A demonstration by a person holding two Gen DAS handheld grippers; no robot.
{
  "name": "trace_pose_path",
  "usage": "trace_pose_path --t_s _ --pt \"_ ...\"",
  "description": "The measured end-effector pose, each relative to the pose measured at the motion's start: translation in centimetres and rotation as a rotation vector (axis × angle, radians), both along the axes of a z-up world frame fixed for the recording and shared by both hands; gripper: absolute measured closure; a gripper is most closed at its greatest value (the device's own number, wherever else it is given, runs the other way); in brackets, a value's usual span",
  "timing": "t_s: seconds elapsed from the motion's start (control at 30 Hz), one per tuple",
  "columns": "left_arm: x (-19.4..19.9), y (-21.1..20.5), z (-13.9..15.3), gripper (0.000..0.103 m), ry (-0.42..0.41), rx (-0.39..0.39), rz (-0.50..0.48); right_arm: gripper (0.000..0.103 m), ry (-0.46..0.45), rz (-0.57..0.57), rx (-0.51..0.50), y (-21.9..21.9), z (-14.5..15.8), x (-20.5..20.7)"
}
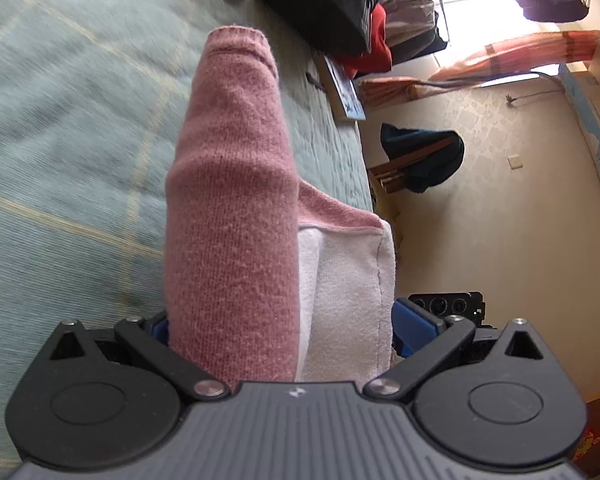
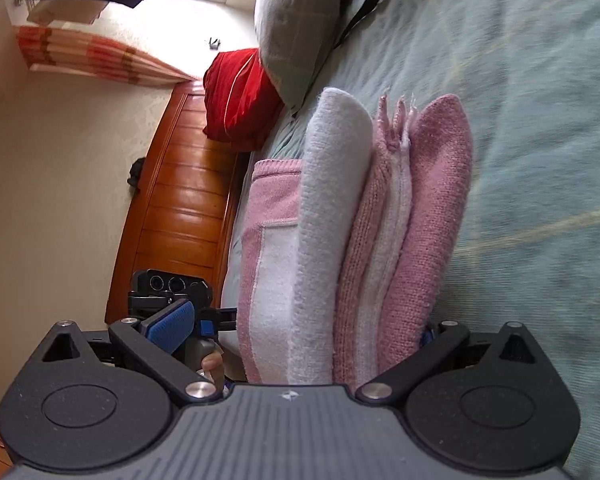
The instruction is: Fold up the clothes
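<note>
You are gripping the folded pink-and-white sweater (image 2: 380, 220) in both grippers, left (image 1: 284, 328) and right (image 2: 300, 328), several folds made, laying down remaining.

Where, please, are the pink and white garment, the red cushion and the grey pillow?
pink and white garment (image 1: 232, 216): left wrist view, pink knit fold.
red cushion (image 2: 236, 96): right wrist view, its face.
grey pillow (image 2: 296, 20): right wrist view, its middle.

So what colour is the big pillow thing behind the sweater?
Red pillow, seen best in the right wrist view, beside the grey pillow.

Folded sweater (image 2: 380, 240) on bed (image 2: 520, 140), pillow (image 2: 296, 24) behind.
</note>
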State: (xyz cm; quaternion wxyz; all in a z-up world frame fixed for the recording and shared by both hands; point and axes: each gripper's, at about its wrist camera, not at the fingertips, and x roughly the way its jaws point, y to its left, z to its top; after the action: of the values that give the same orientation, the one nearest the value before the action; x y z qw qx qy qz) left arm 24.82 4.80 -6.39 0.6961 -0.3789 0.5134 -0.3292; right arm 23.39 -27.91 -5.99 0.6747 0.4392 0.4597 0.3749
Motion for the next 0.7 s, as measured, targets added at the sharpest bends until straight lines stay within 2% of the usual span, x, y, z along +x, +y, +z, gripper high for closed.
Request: trace_pose_path --t_s 0.27,0.7 --pt "-1.0 6.9 1.6 0.002 -0.039 0.033 0.068 0.000 -0.024 0.081 -0.022 7.3 1.7 2.1" --pt "-2.7 21.1 2.0 0.002 -0.034 0.109 0.274 0.000 -0.060 0.307 -0.033 24.5 2.6 6.9"
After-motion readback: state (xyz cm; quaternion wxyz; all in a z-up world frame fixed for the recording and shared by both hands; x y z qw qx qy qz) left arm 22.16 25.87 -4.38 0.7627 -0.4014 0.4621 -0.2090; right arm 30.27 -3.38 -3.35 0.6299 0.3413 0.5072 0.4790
